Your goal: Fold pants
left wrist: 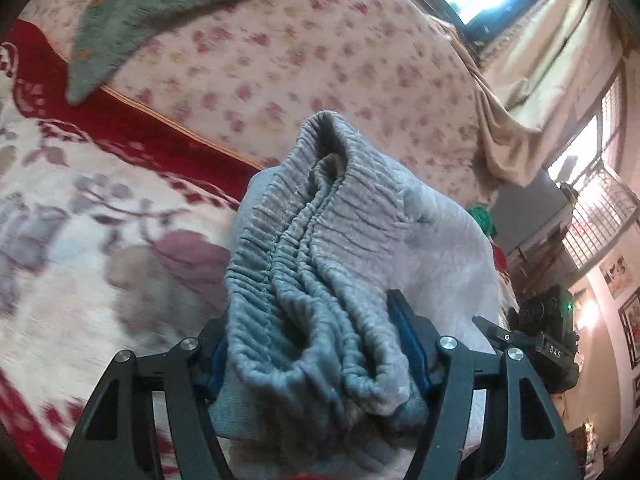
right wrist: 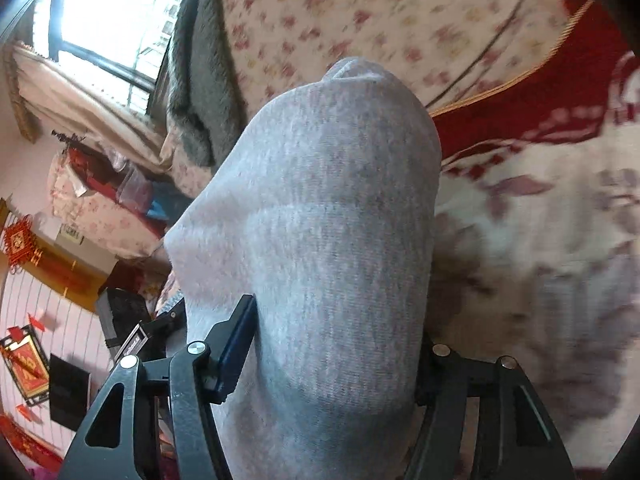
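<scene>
The grey pants (left wrist: 320,248) are lifted off the bed. My left gripper (left wrist: 316,344) is shut on the bunched elastic waistband (left wrist: 288,240), which stands up between its blue-padded fingers (left wrist: 404,328). My right gripper (right wrist: 332,344) is shut on a thick fold of plain grey pants fabric (right wrist: 328,220) that fills the middle of the right wrist view and hides the right finger's pad. The other gripper (left wrist: 544,344) shows at the right edge of the left wrist view, beside the cloth.
Below lies a bed with a red and cream floral blanket (left wrist: 80,220) and a pink floral quilt (left wrist: 320,60). A grey-green fleece (left wrist: 160,0) lies across the quilt. A window with beige curtains (left wrist: 540,60) and cluttered shelves (right wrist: 100,200) stand past the bed's edge.
</scene>
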`<state>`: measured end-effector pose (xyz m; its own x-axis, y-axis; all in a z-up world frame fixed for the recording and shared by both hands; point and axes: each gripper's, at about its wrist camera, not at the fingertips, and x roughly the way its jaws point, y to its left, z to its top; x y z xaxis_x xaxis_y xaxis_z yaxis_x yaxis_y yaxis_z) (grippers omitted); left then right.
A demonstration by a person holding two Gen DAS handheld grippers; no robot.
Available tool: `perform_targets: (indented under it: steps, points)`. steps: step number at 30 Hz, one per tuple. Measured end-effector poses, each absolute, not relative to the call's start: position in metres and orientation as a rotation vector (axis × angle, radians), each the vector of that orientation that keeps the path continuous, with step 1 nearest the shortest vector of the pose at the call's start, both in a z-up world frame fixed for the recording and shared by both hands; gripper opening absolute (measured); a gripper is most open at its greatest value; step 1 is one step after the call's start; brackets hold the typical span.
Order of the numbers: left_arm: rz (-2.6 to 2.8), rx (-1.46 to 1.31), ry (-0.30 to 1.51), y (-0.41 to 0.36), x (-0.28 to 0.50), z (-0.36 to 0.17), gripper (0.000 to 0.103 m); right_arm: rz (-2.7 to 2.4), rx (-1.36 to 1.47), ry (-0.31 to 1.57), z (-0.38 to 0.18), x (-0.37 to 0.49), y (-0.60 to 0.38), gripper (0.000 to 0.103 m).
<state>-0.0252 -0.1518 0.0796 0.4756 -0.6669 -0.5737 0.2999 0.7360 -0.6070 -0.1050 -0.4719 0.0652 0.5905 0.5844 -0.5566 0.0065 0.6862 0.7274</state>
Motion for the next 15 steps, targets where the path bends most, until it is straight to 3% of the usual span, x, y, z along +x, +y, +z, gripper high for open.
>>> perform_targets:
  steps: [9,11,13,15]
  points:
    - [-0.595,-0.377,0.967,-0.216,-0.054,0.049,0.068,0.211,0.734,0.943,0.037,-0.142,-0.533,0.070]
    - [-0.595,-0.324,0.938,-0.218,-0.061,0.049,0.072,0.168,0.697,0.944,0.029,-0.147,-0.533,0.076]
    - [-0.588,-0.302,0.934,-0.217,-0.064,0.050,0.078,0.103,0.602,0.922,0.033,-0.151,-0.531,0.090]
    - [-0.562,-0.257,0.894,-0.211,-0.069,0.056,0.084,0.039,0.485,0.906,0.040,-0.155,-0.526,0.095]
